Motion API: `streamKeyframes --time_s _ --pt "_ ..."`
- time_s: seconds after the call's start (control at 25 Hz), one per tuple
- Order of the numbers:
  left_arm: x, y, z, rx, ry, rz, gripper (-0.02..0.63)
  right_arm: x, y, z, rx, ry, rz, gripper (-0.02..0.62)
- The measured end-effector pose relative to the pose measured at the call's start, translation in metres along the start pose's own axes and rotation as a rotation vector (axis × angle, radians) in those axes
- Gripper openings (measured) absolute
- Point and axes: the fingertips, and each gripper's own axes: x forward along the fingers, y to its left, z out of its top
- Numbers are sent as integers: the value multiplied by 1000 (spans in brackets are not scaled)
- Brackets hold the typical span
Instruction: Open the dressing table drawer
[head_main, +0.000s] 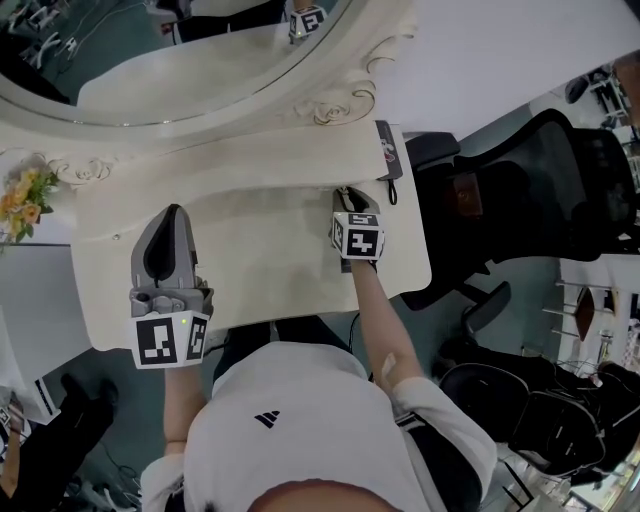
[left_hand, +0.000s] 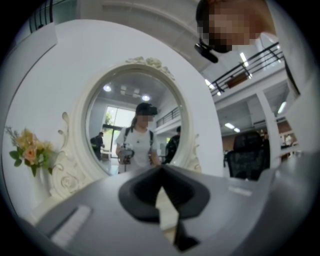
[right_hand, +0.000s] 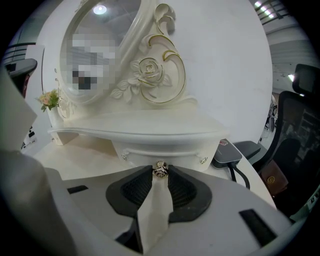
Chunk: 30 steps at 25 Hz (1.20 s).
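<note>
Only the right gripper view shows the knob (right_hand: 160, 169) of the closed drawer (right_hand: 165, 149), tucked under the shelf at the table's (head_main: 270, 262) rear. The right gripper (right_hand: 160, 176) has its jaw tips pinched on that knob. In the head view the gripper hides the knob, but that view shows open tabletop between the two grippers and a chair (head_main: 545, 180) just off the right edge. The left gripper (left_hand: 160, 169) is over the left front corner facing the mirror (left_hand: 132, 122), its jaws closed on nothing. A dark box (right_hand: 227, 152) lies at the right rear corner.
</note>
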Motion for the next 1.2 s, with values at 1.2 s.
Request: streamKeyframes --time_s 1.2 --pt "-9 -23 9 5 -29 -72 8 -42 9 -40 6 6 23 95"
